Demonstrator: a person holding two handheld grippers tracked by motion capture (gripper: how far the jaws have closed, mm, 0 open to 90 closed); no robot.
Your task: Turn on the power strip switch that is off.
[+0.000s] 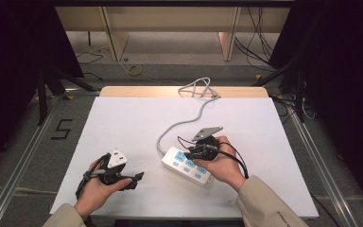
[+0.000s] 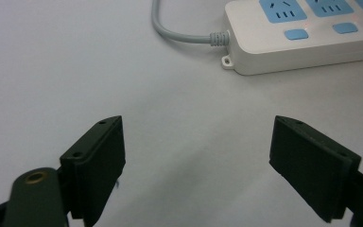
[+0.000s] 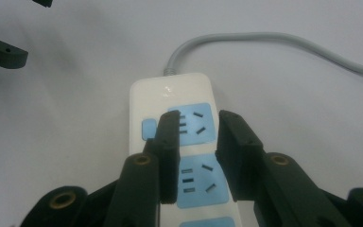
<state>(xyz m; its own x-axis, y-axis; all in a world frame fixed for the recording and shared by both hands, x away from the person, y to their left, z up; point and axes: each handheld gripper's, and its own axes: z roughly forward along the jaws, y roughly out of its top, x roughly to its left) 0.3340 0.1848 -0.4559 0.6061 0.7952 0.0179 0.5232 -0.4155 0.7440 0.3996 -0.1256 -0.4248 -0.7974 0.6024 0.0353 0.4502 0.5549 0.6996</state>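
Right hand-held gripper [image 3: 196,158] hovers part-open directly over the power strip [image 1: 187,164], whose long axis runs diagonally on the worktop [image 1: 123,123]; left hand-held gripper [image 2: 196,165] waits wide open, well aside.

I see a white matte sheet [image 1: 123,123] spread beneath both pairs of jaws, a pale wooden tabletop edge [image 1: 146,91] well beyond them, and a black tape numeral 5 [image 1: 61,128] on the grey floor, left of my left gripper [image 1: 137,179].

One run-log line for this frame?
left gripper: open, empty | right gripper: narrowly open above power strip sockets | cord attached
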